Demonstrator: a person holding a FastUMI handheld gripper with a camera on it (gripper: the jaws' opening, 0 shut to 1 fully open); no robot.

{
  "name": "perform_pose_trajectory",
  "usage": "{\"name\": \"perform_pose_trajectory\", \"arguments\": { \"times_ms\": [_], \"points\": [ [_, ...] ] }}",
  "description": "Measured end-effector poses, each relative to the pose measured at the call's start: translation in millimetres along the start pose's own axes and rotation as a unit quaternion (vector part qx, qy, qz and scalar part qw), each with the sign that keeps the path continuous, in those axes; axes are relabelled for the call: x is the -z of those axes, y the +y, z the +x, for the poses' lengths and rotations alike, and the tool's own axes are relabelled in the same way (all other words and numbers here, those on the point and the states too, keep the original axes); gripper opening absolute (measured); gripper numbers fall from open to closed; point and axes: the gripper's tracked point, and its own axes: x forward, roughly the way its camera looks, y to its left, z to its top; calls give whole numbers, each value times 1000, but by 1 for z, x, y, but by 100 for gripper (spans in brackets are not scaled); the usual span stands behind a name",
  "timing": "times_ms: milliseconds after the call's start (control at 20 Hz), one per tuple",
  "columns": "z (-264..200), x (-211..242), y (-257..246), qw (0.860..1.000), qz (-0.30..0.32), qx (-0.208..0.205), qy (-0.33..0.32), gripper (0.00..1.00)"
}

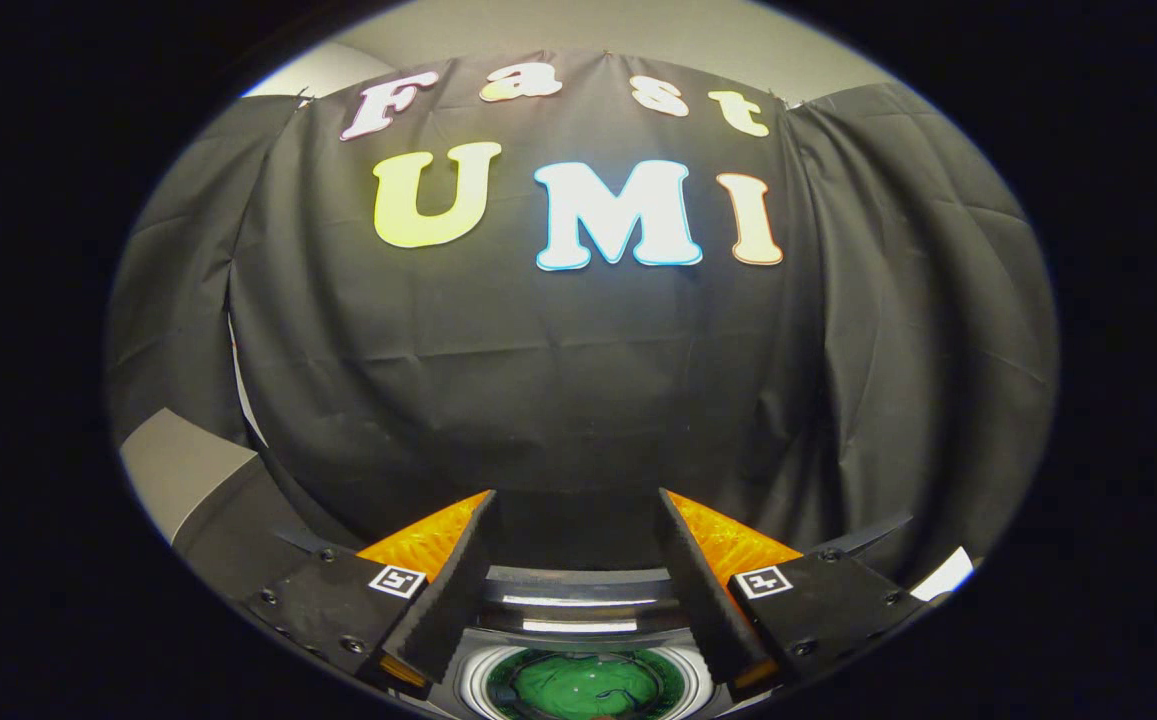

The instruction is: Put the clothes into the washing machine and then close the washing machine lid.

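My gripper (pixel 576 505) is open, its two fingers spread wide with nothing between them, pointing at the black cloth wall. Low between the fingers I see the top of the washing machine (pixel 578 585), its dark glossy rim catching light. Below that rim sits a round white-ringed opening (pixel 578 685) with something green inside; whether that is clothing or the drum I cannot tell. The lid's position is not clear from this angle.
The black cloth wall (pixel 558 380) hangs just beyond the fingers. A grey slanted surface (pixel 183 465) lies to the left of the left finger. A small white patch (pixel 943 575) shows past the right finger.
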Motion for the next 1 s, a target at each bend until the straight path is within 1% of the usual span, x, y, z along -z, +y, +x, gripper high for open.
{"name": "perform_pose_trajectory", "arguments": {
  "times_ms": [150, 200, 550, 650, 750, 1000],
  "points": [
    [-10, 4, 2, 1000, 2, 1, -23, 96],
    [-10, 4, 3, 999, 4, 4, -32, 93],
    [-17, 10, 5, 998, 3, 6, -65, 93],
    [-28, 19, 6, 997, 3, 6, -70, 93],
    [-53, 37, 6, 997, 6, 5, -72, 93],
    [-67, 52, 10, 996, 8, 5, -84, 93]
  ]
}}
